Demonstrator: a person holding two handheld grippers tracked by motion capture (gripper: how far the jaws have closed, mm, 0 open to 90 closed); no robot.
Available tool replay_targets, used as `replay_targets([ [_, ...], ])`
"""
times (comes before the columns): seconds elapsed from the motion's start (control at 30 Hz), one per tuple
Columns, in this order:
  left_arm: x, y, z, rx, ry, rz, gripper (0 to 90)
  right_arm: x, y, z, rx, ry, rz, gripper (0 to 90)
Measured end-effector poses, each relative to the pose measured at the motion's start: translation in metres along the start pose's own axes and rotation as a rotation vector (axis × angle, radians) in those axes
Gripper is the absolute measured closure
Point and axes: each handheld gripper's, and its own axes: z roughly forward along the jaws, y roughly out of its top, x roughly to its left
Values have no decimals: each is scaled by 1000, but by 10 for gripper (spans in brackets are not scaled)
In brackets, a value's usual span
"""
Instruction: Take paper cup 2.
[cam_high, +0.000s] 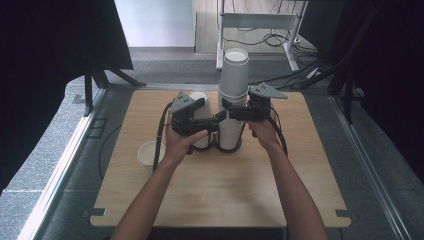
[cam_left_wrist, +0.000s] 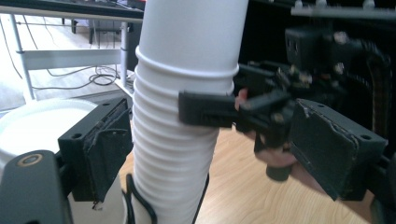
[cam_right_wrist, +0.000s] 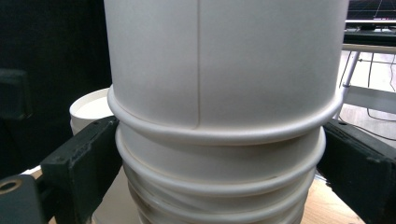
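Note:
A tall stack of white paper cups (cam_high: 233, 85) stands mid-table, bottoms up. My right gripper (cam_high: 234, 111) is shut on it from the right, partway up. In the right gripper view its pads (cam_right_wrist: 79, 158) press both sides of the stacked rims (cam_right_wrist: 219, 135). A shorter white cup stack (cam_high: 200, 100) stands just left of the tall one. My left gripper (cam_high: 216, 124) sits between the two stacks and points at the tall one. In the left gripper view the tall stack (cam_left_wrist: 187, 93) rises by the left pad (cam_left_wrist: 100, 149); the other pad stands well off it, and the jaws are open.
A single white cup (cam_high: 149, 152) stands open side up at the table's left. Black loops (cam_high: 220, 146) lie around the stacks' bases. Bare wooden tabletop (cam_high: 225, 190) stretches toward the person. Beyond the table are a metal desk frame (cam_high: 260, 22) and floor cables.

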Motion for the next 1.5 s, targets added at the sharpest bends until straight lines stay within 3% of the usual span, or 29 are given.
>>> replay_targets([
  [0.13,0,8,6,-5,6,25,137,0,0,0,1,1,-1,44],
  [0.4,3,21,20,-15,12,18,133,-1,0,0,3,4,-4,44],
  [0.6,8,31,33,-2,-10,2,91,-1,0,0,6,4,-6,44],
  [0.97,10,43,52,0,-20,29,62,-1,1,0,7,3,-15,44],
  [1.17,10,46,69,34,-8,43,59,-1,1,-1,9,5,-15,44],
  [1.4,9,47,88,80,40,62,71,0,1,-1,12,6,-7,44],
  [1.5,8,46,92,74,56,79,90,0,1,-1,11,5,-8,44],
])
